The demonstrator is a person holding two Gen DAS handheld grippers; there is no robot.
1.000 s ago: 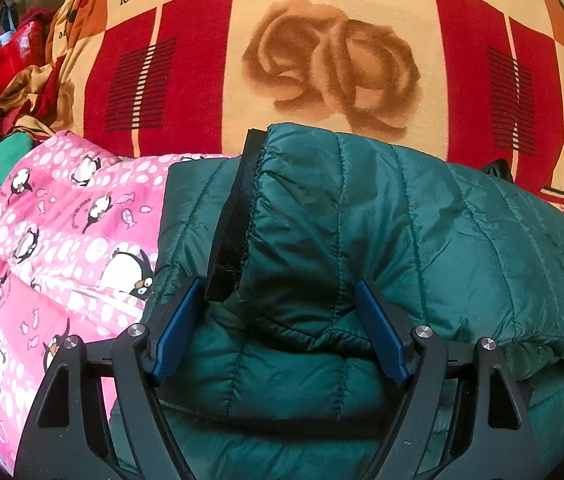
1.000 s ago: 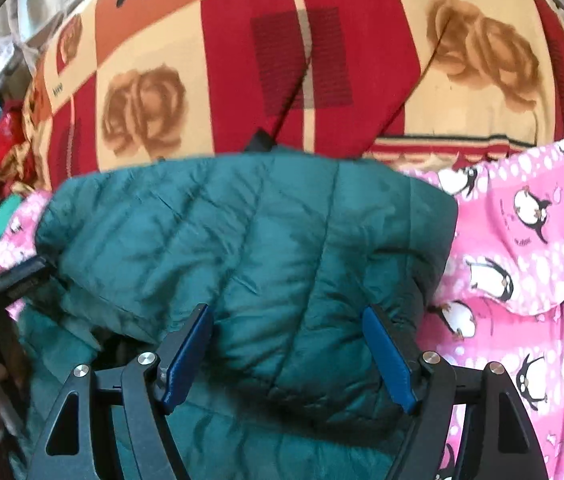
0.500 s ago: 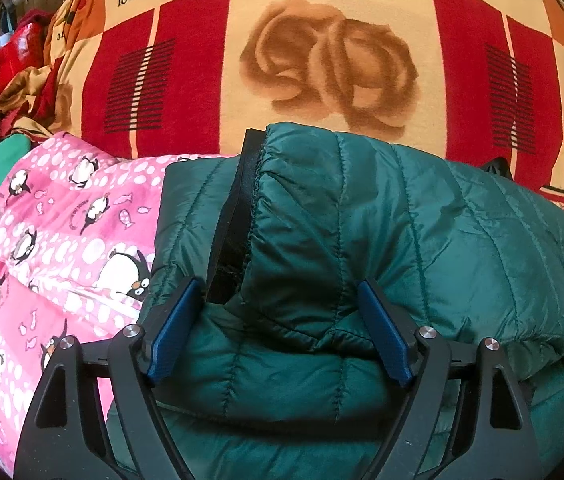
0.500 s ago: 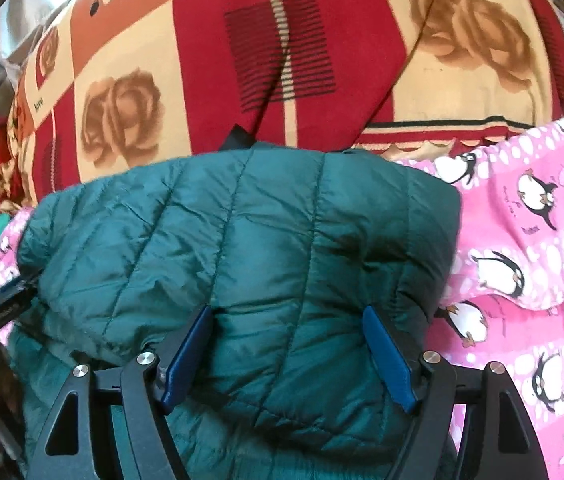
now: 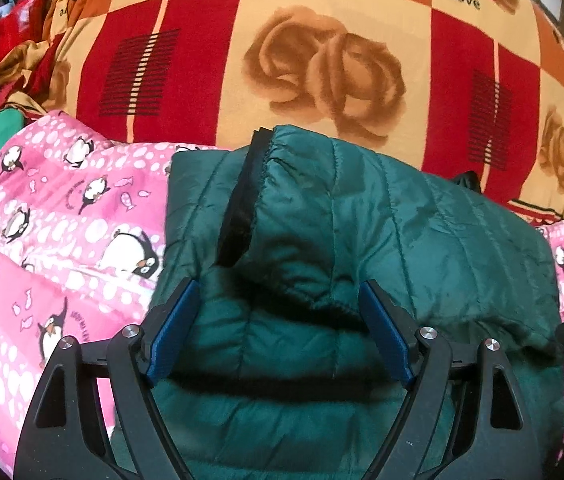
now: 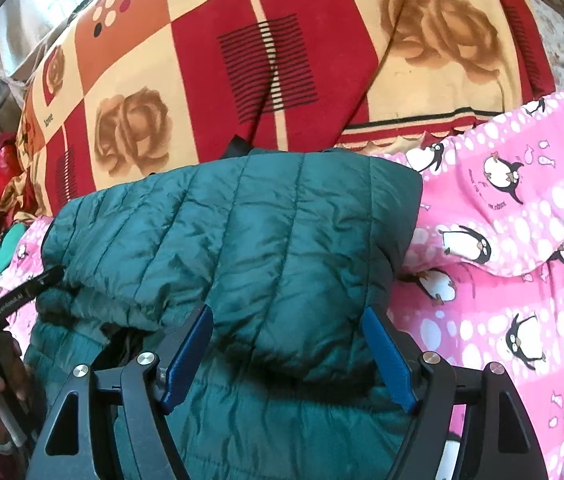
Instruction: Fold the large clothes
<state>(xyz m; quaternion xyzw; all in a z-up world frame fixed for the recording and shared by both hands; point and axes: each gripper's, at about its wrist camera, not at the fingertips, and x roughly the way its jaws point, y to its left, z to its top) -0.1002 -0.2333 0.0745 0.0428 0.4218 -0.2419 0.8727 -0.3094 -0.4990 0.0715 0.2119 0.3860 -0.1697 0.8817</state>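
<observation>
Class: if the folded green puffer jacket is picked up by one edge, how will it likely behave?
The green puffer jacket would probably sag and unfold: its quilted layers lie loosely folded. It looks light, being puffy padding. Its shiny shell may slip from a shallow grip.

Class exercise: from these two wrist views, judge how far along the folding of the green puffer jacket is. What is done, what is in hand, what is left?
Done: the green puffer jacket lies doubled on the pink penguin blanket, a flap over its lower part.
In hand: nothing; the left gripper and right gripper stand open above the flap's edge.
Left: probably another fold or some tidying, since the bundle looks bulky and uneven.
</observation>
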